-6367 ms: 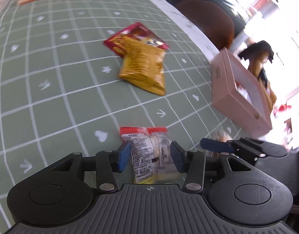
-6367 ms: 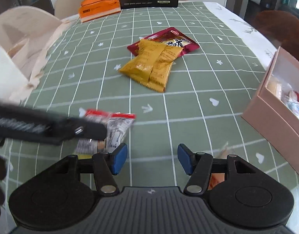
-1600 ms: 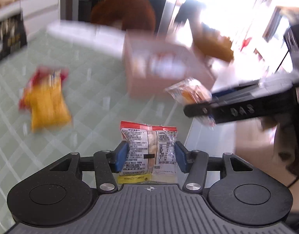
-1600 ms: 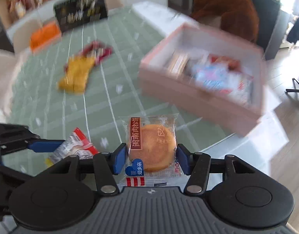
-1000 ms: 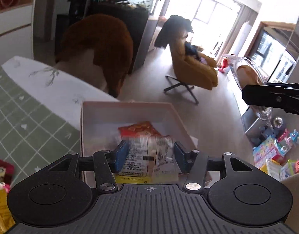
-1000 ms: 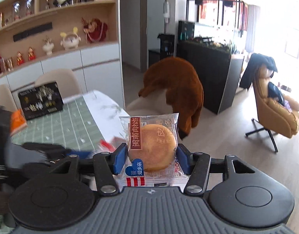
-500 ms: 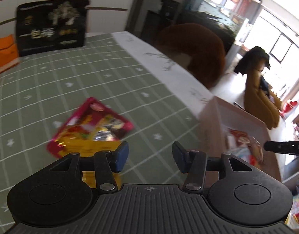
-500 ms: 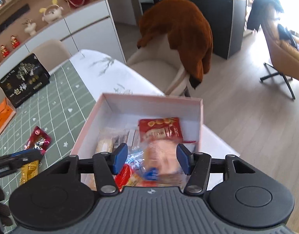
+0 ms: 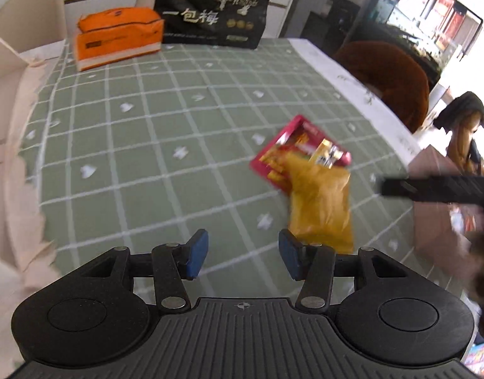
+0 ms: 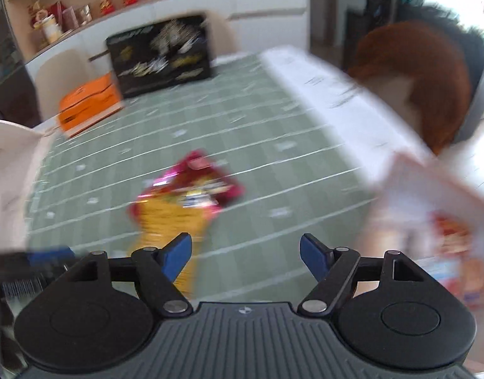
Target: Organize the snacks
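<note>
Now both your tools are spread and carry nothing: the left tool [image 9: 242, 254] and the right tool [image 10: 245, 255] hang over the green checked bench [image 9: 147, 145]. The yellow packet [image 9: 319, 208] lies flat there, overlapping the red packet [image 9: 300, 145], near the pink box [image 10: 431, 208]. Both look light, soft and crinkly, likely slippery; pinch the yellow one across a free edge, gently

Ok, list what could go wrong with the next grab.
1. The yellow packet overlaps the red packet; a pinch may drag both.
2. The left gripper and right gripper, both open, face the same pile and may collide.
3. The right wrist view is motion-blurred, so aiming may be off.
</note>
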